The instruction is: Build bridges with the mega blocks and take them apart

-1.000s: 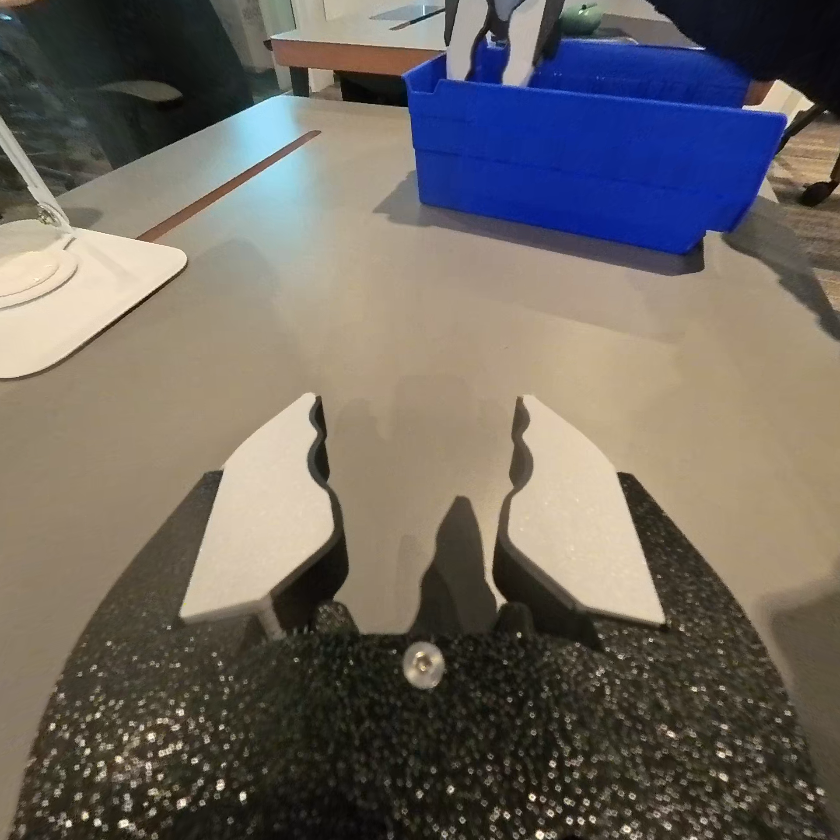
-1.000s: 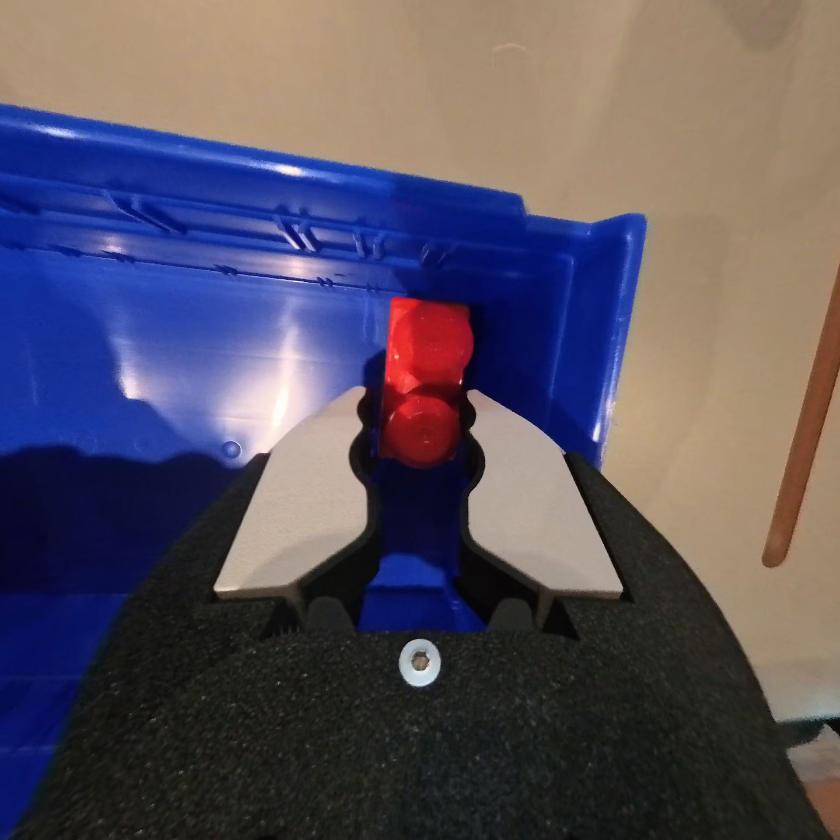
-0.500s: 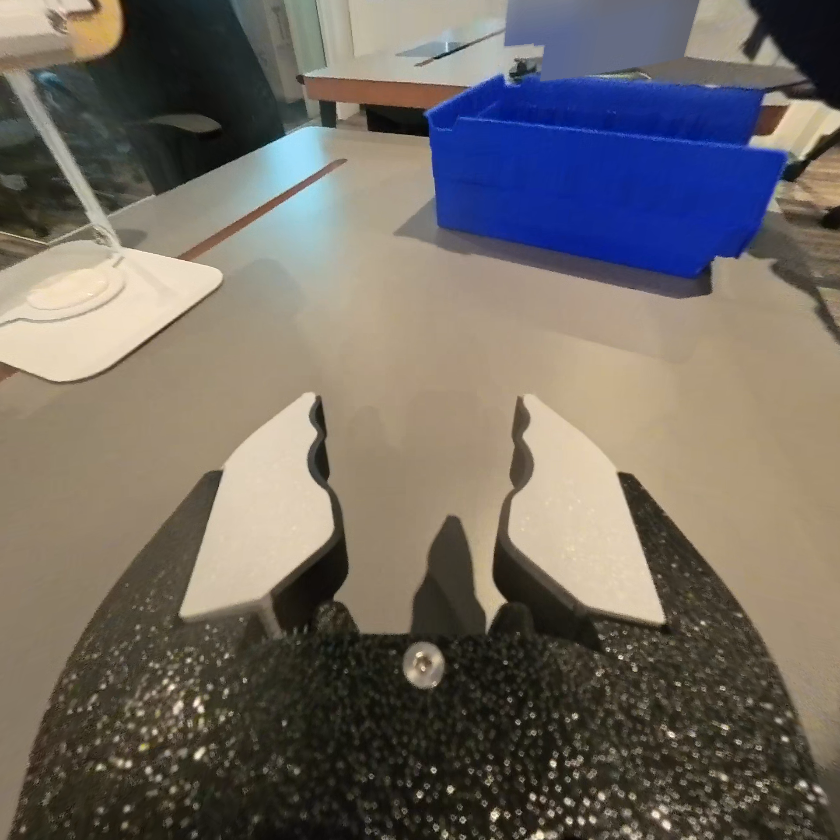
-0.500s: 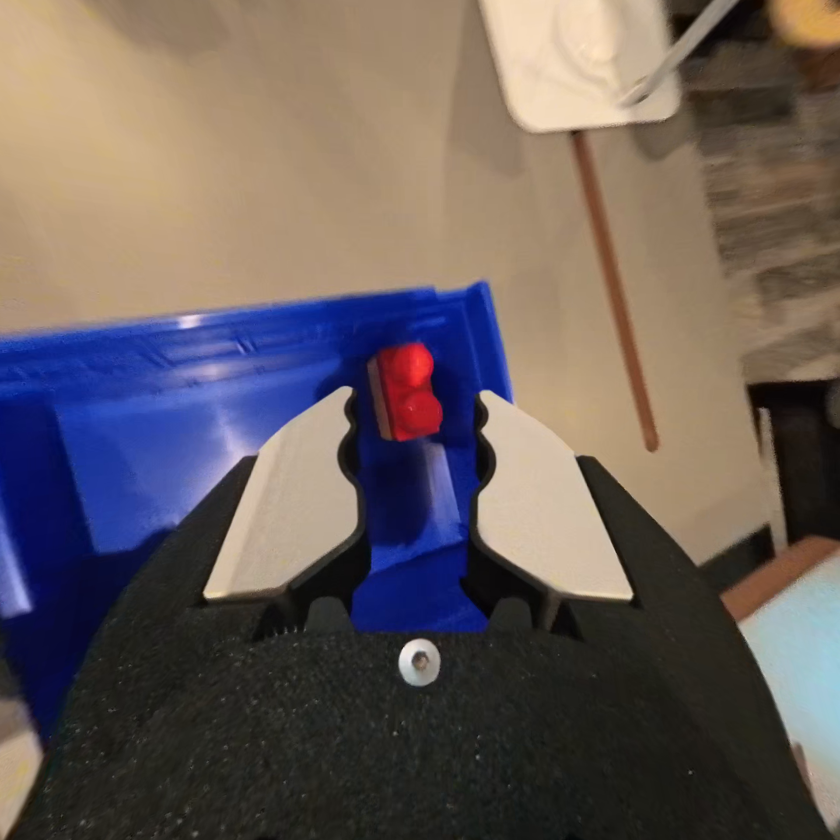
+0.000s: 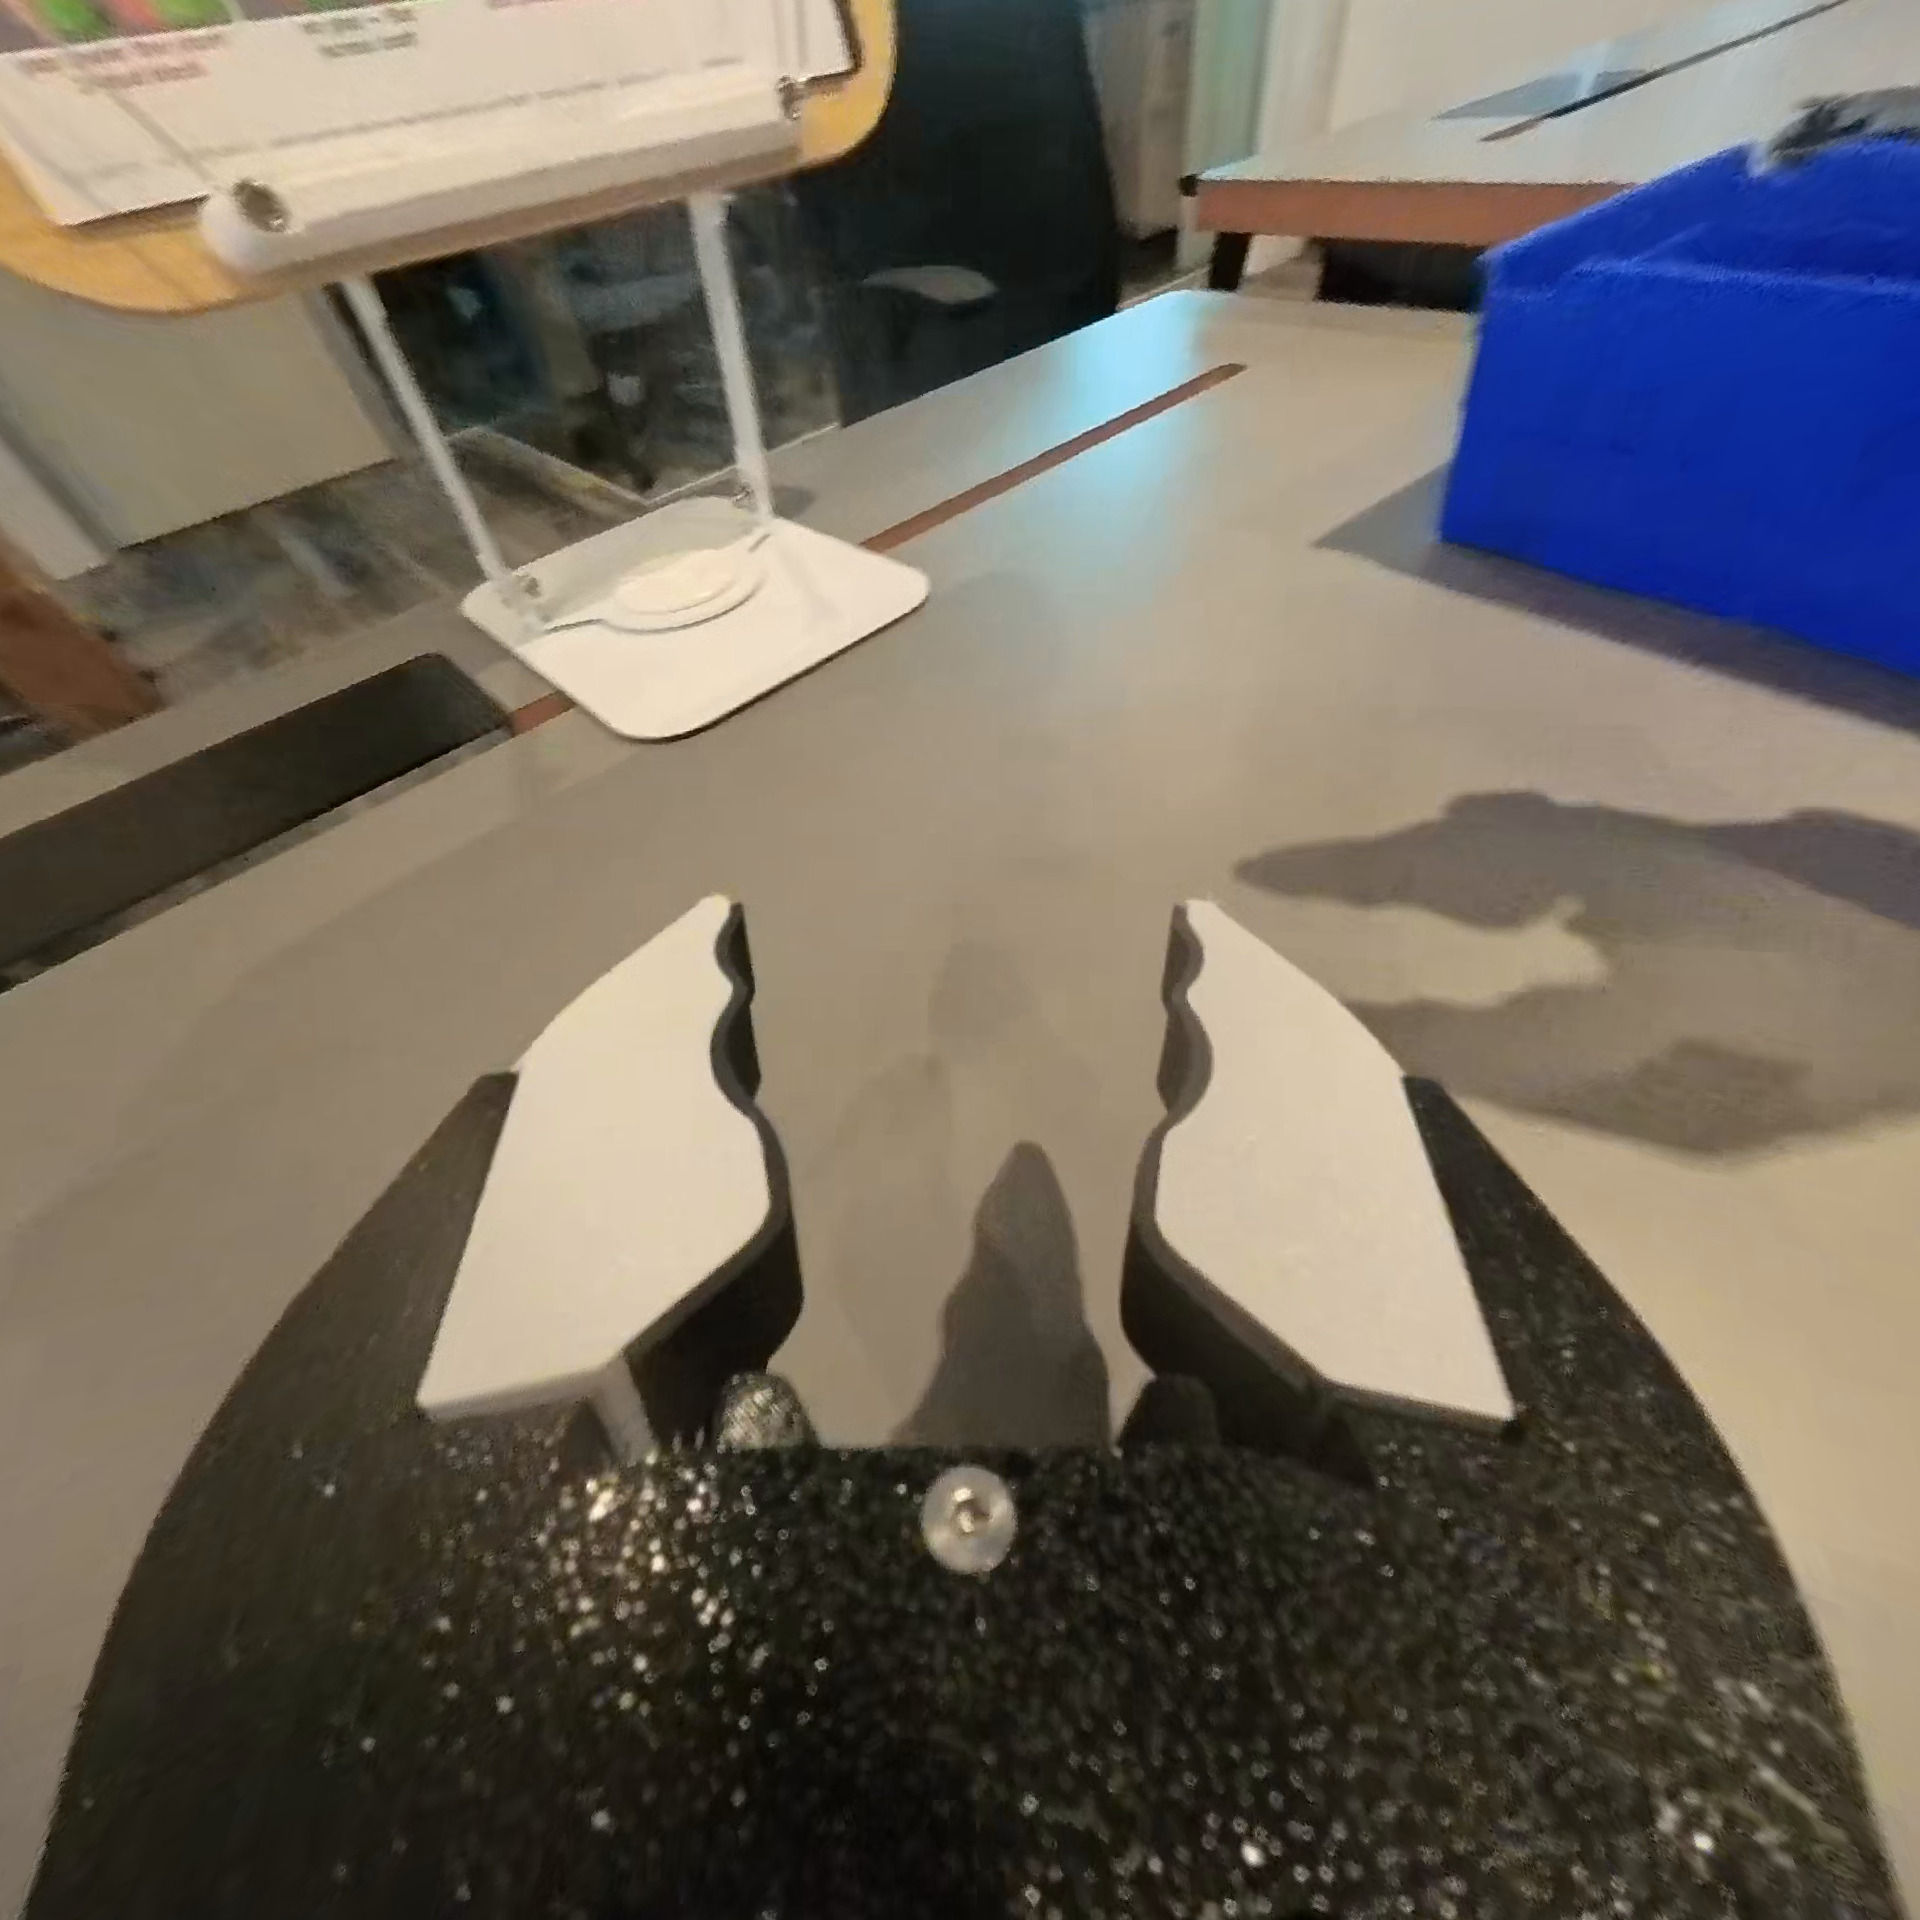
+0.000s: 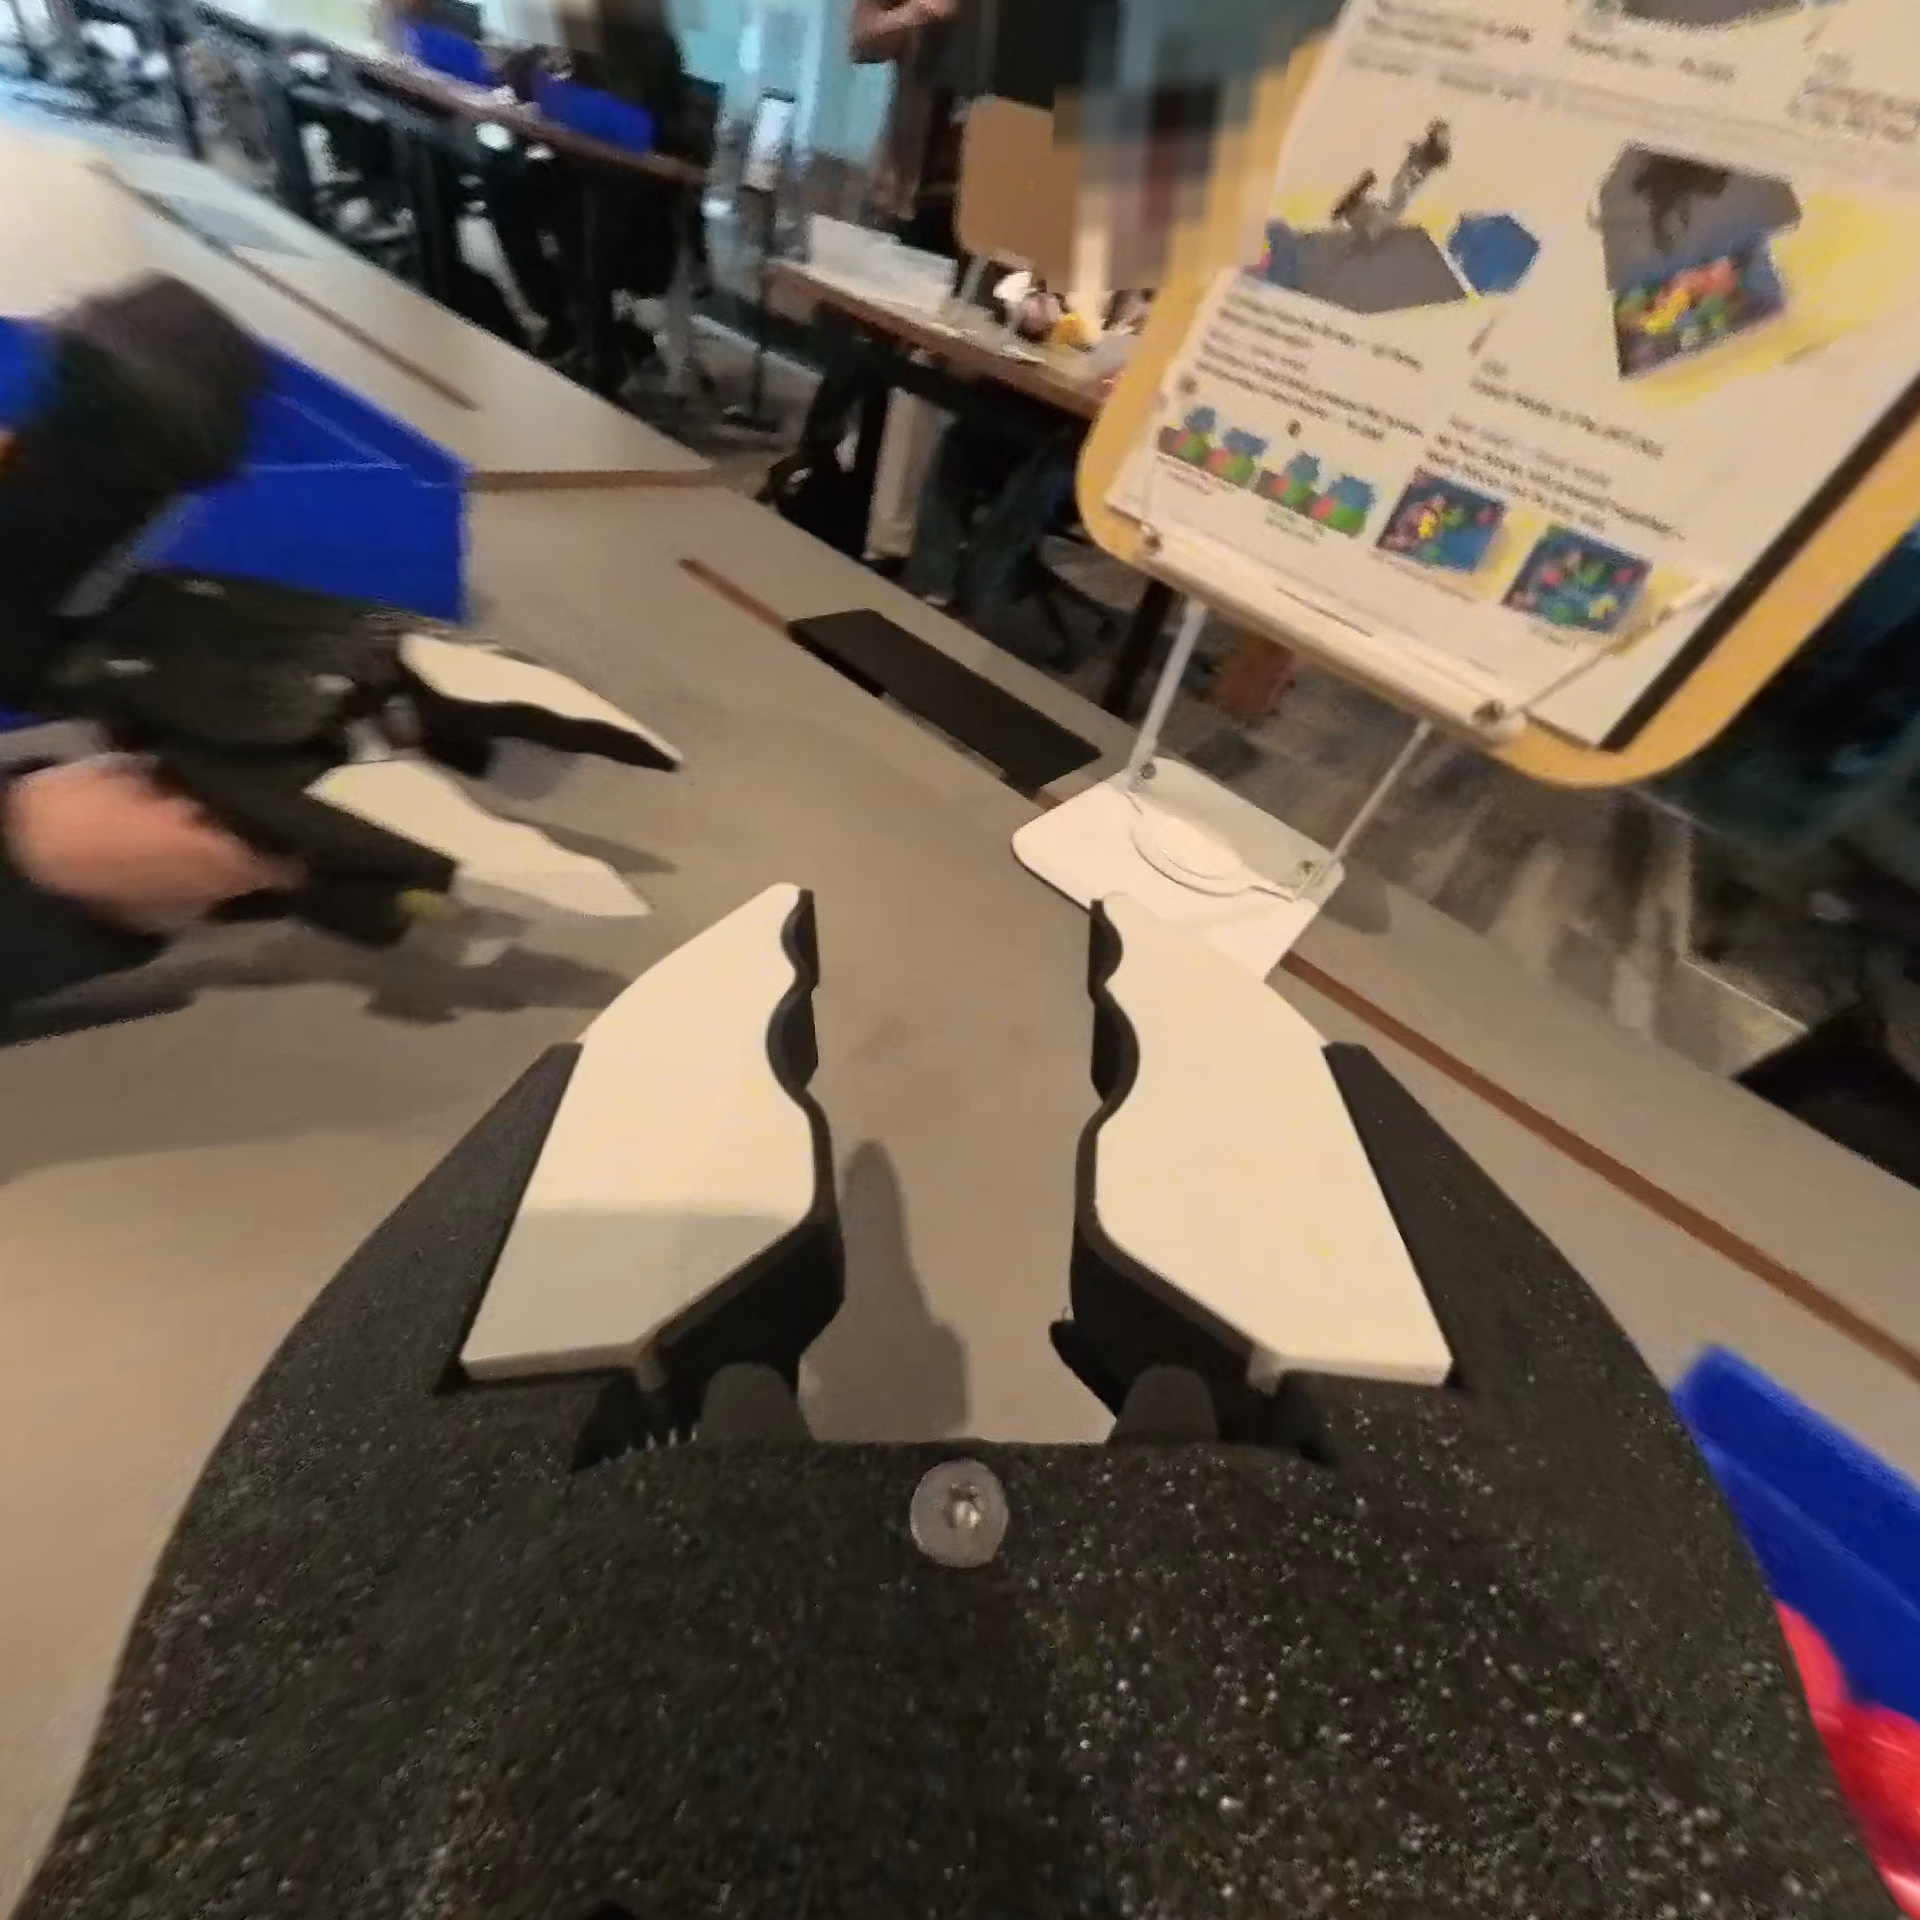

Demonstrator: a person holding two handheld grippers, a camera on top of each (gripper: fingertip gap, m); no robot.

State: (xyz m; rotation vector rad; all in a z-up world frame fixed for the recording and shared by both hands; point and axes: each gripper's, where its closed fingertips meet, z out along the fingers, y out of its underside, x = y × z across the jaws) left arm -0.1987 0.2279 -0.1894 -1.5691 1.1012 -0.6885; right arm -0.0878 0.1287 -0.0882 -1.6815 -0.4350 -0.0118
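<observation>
On the grey tabletop (image 5: 1039,727), the blue bin (image 5: 1704,416) stands well right of the white-based sign stand (image 5: 696,623), near which the left tool (image 5: 956,925) and right tool (image 6: 951,914) hover, both spread wide and bare, no mega blocks clearly visible.

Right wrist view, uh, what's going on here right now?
A person is holding a two-finger tool in each hand over a grey table. The right tool is open with nothing in it, and so is the left tool, off to the side near the blue bin. An instruction board on a stand stands ahead. No bridge shows on the table.
</observation>
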